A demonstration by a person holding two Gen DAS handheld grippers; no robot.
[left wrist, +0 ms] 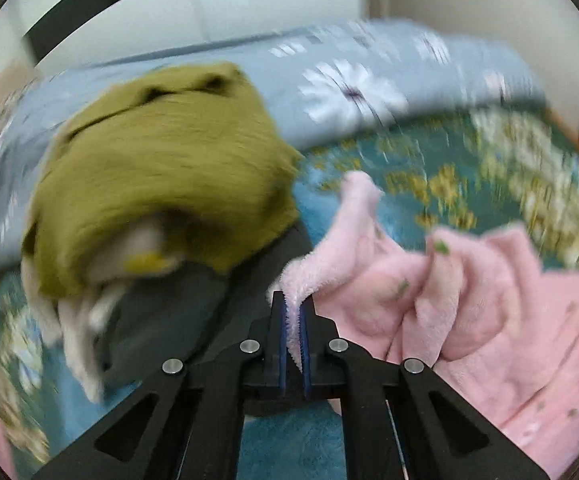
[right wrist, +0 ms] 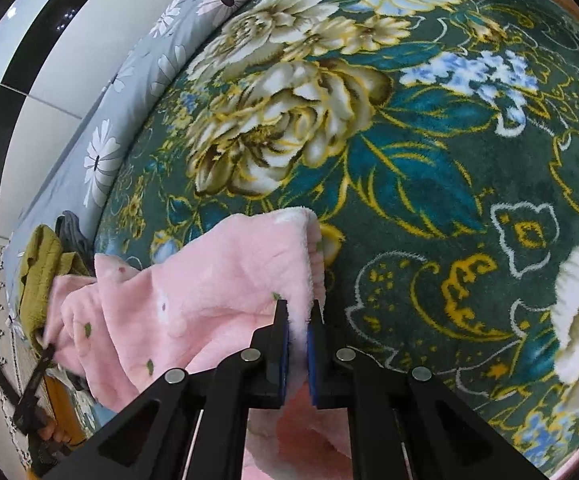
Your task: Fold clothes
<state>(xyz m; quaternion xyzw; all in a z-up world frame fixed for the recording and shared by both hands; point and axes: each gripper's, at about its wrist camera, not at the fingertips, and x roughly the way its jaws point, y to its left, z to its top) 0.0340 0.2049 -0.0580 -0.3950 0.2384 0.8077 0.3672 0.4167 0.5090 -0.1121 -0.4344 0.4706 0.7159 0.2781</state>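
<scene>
A pink fleece garment (left wrist: 469, 300) with small green and white prints hangs bunched between both grippers over a bed. My left gripper (left wrist: 293, 304) is shut on one edge of it, with pink fleece pinched between the blue pads. My right gripper (right wrist: 299, 312) is shut on another edge of the same garment (right wrist: 193, 288), which drapes away to the left. The left wrist view is motion-blurred.
A pile of clothes lies to the left: an olive-green knit (left wrist: 161, 168) on top of dark grey (left wrist: 161, 320) and cream pieces. The bed has a dark green floral blanket (right wrist: 409, 160) and a grey daisy-print quilt (left wrist: 349, 88) along the white wall.
</scene>
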